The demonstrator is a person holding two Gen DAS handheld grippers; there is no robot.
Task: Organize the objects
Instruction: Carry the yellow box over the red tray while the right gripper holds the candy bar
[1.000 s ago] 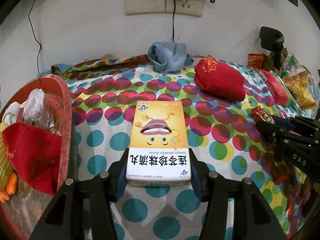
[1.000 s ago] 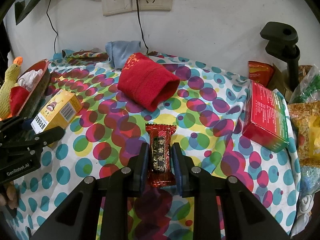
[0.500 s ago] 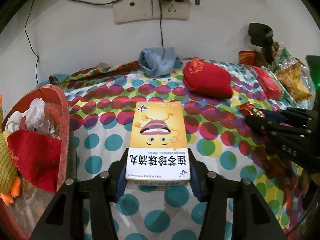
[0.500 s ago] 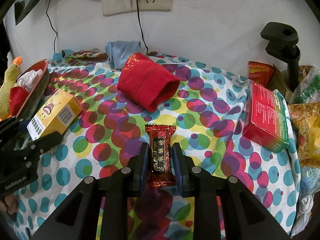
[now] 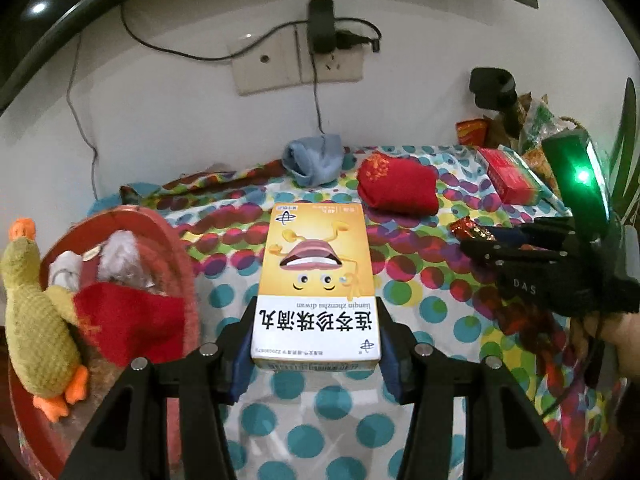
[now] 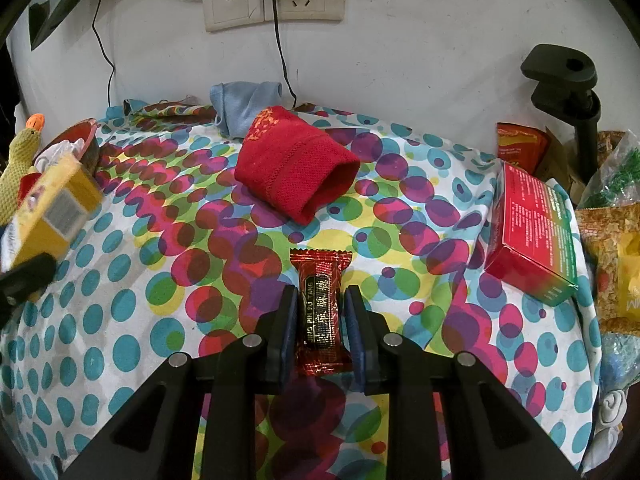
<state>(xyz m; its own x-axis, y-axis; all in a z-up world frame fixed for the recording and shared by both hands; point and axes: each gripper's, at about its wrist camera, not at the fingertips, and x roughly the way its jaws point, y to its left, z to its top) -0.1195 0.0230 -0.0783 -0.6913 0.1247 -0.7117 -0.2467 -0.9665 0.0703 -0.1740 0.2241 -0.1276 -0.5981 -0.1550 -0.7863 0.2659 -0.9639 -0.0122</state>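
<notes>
The left gripper has lifted the yellow box off the table, jaws squeezing it, long side pointing away. The right gripper stays still, pinching the red candy.

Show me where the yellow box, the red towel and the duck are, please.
yellow box (image 5: 316,276): left wrist view, top face.
red towel (image 6: 294,168): right wrist view, middle of the roll.
duck (image 5: 34,324): left wrist view, body.
</notes>
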